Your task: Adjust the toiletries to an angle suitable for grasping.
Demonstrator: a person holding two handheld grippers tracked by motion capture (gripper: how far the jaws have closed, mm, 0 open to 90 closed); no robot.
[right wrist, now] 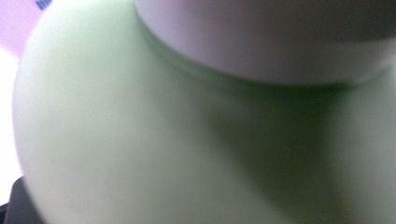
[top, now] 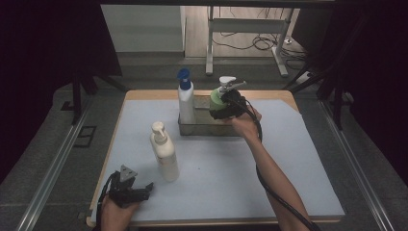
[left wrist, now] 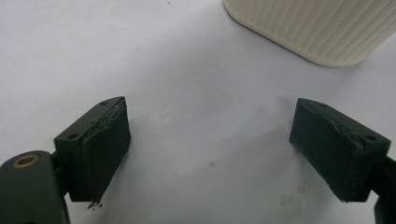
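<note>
Covering the table: pale mat [top: 269,168], wide bare room near right.
Tray [top: 204,129]: far centre, blue-capped bottle [top: 185,98] inside left.
Green bottle [top: 217,102]: at tray's right end, right gripper [top: 230,107] clamped around it.
Cream bottle [top: 163,153]: near left, upright.
Left gripper [top: 139,191]: near-left edge, jaws wide.
Writing: blurred blue print, unreadable.

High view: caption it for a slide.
Right gripper at green pump bottle in clear tray; left gripper rests open.

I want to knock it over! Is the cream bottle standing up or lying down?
Standing up. The cream bottle sits on its base on the table, pump head on top, apart from the left hand-held gripper.
</note>
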